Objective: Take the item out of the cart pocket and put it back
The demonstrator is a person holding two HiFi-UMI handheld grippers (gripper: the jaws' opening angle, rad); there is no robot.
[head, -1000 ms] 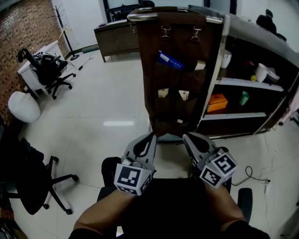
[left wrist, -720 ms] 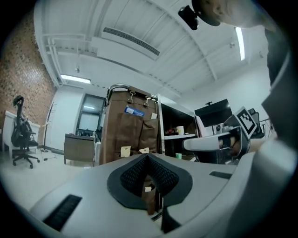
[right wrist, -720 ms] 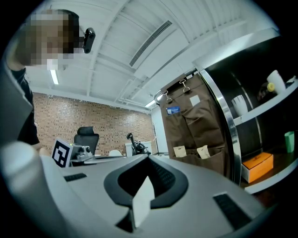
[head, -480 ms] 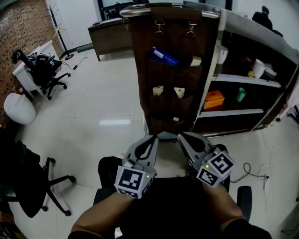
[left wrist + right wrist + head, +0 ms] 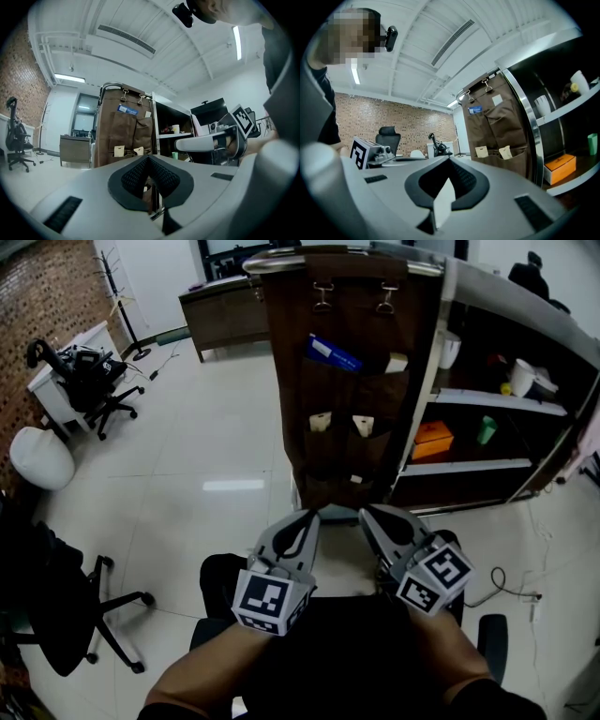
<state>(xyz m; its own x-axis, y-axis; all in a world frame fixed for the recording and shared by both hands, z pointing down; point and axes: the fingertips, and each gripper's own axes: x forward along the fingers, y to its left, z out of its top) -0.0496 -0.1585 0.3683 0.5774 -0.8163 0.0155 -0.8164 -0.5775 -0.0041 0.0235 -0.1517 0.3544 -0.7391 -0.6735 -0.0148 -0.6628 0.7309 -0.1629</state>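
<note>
**Facing the cart, 2 grippers empty**

Head view: the left gripper (image 5: pixel 307 517) and right gripper (image 5: pixel 368 514) sit side by side, well apart from the cart (image 5: pixel 347 261). The blue item (image 5: pixel 333 354) lies tilted in a top pocket of the brown organizer (image 5: pixel 352 418).

Left gripper view — jaws pressed together on nothing.

Right gripper view — likewise closed, empty.
</note>
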